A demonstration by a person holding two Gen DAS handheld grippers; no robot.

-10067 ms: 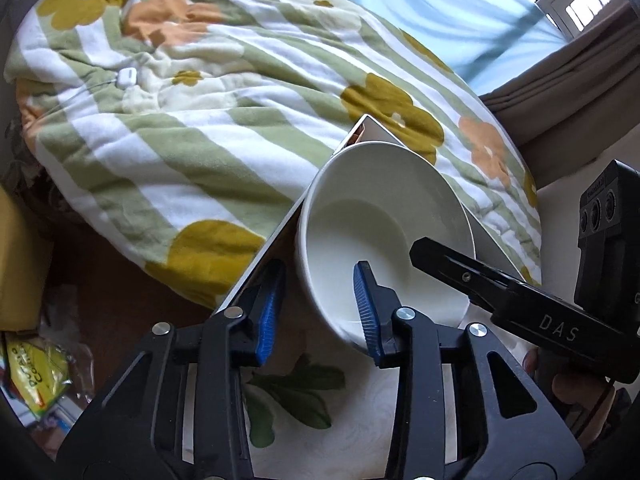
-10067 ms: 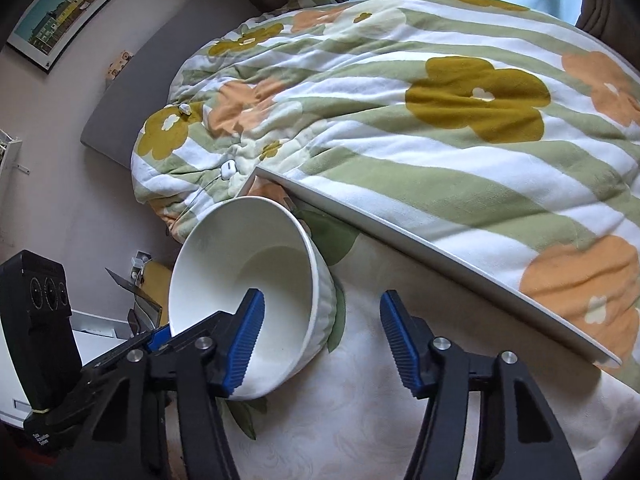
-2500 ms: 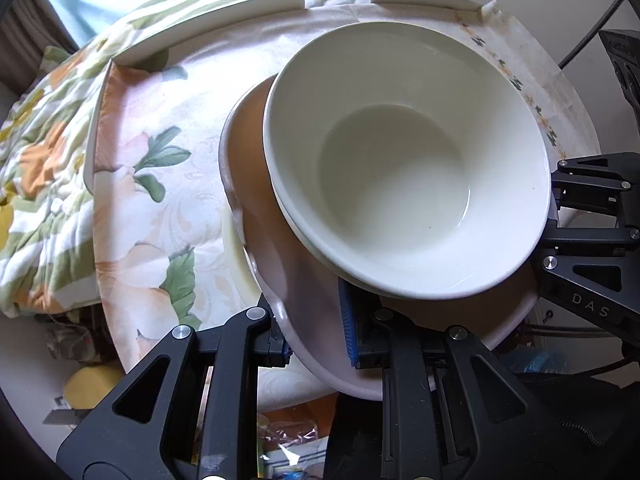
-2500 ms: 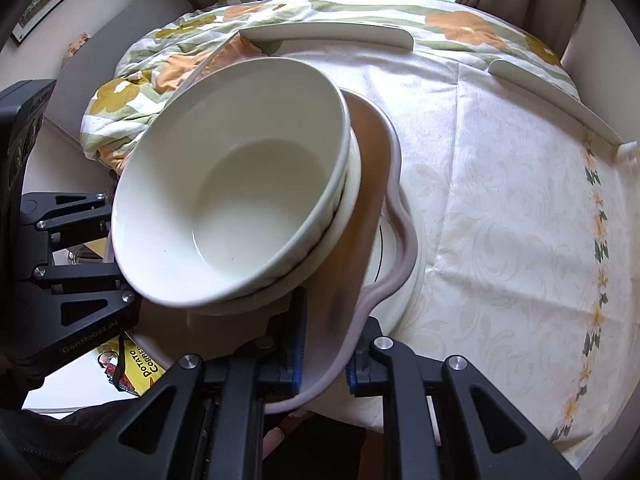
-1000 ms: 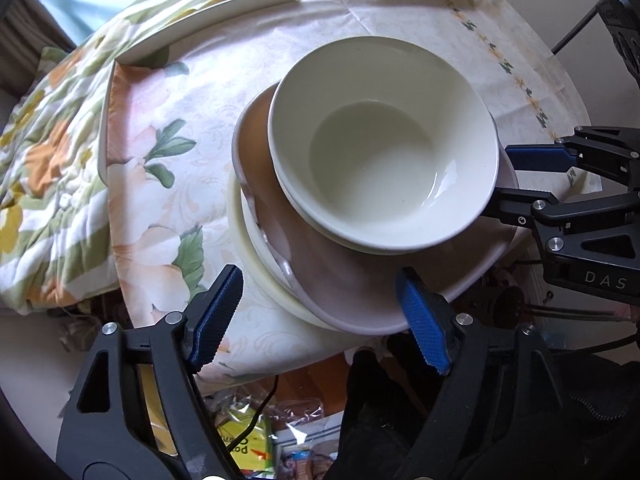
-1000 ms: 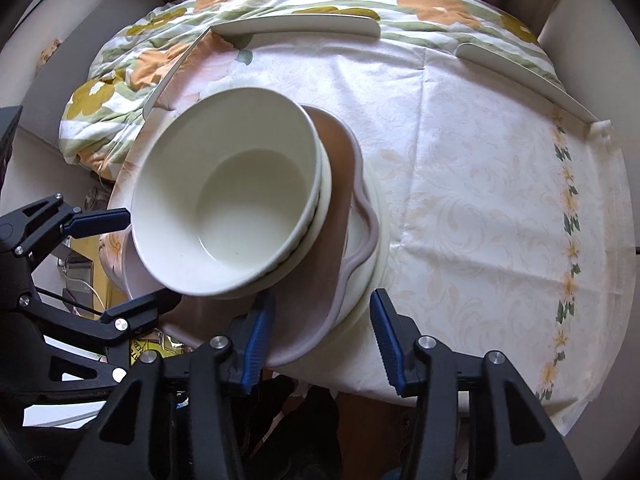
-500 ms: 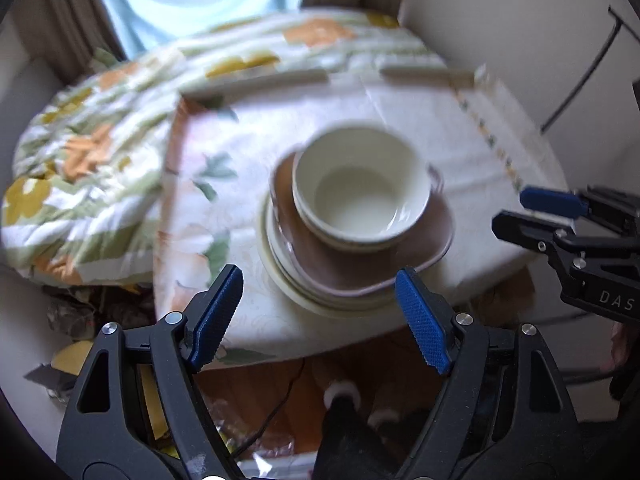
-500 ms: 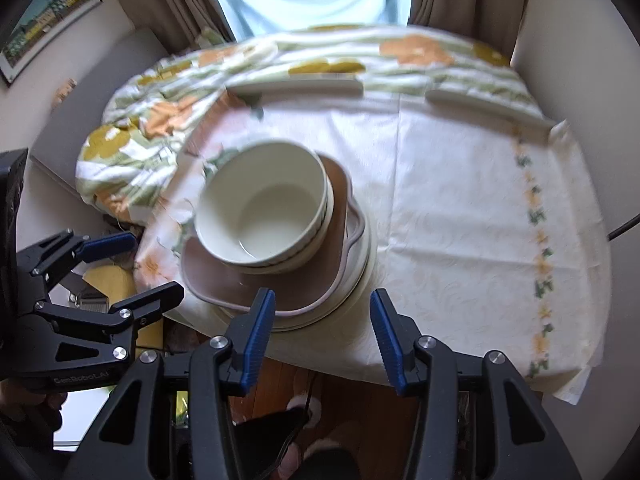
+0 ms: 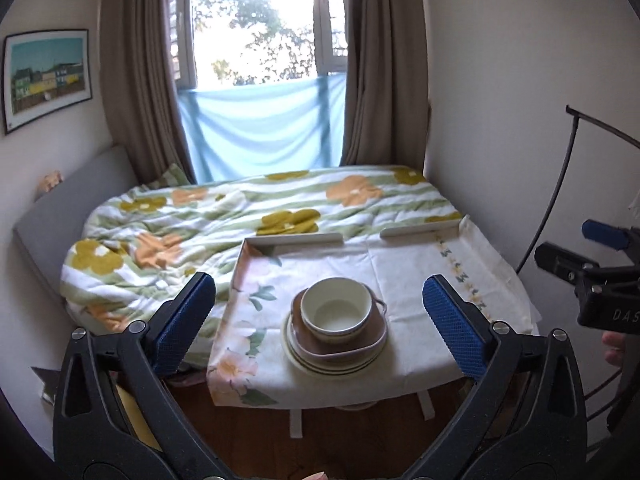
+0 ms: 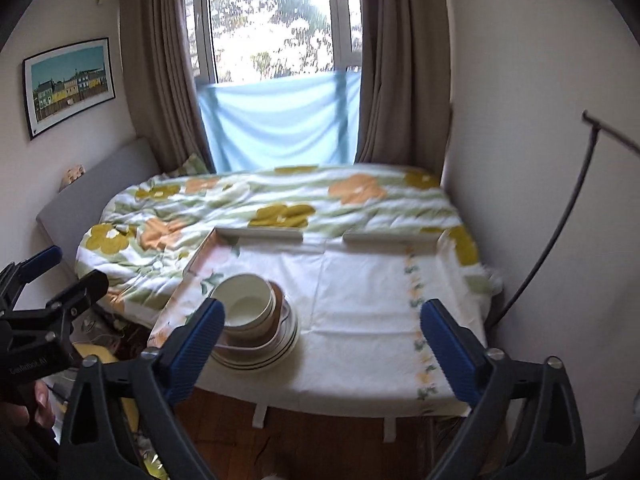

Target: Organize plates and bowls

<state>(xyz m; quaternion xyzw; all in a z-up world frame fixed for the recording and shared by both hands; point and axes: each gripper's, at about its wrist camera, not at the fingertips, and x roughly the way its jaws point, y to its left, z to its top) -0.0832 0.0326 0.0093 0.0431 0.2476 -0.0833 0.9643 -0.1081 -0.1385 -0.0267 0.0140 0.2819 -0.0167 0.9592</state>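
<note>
Blue-padded left gripper [image 9: 320, 312] and right gripper [image 10: 322, 346] both have jaws that have just spread wide, nothing between them, well apart from the stack. White bowl [image 9: 337, 312] sits upright, mouth up, empty, in a brown dish [image 9: 372, 336] on striped plates [image 9: 332, 364], near the table's [image 9: 420, 280] front edge, left of centre. Left view alone shows the dish's handle at right; right view shows the left gripper beside the quilt [image 10: 240, 204].

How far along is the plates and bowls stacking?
Looks done: the white bowl sits in the brown dish on the round plates, one pile on the table. In hand: nothing. The left gripper and right gripper are open, jaws having just opened, clear of the pile. Left: no loose dishes visible.
</note>
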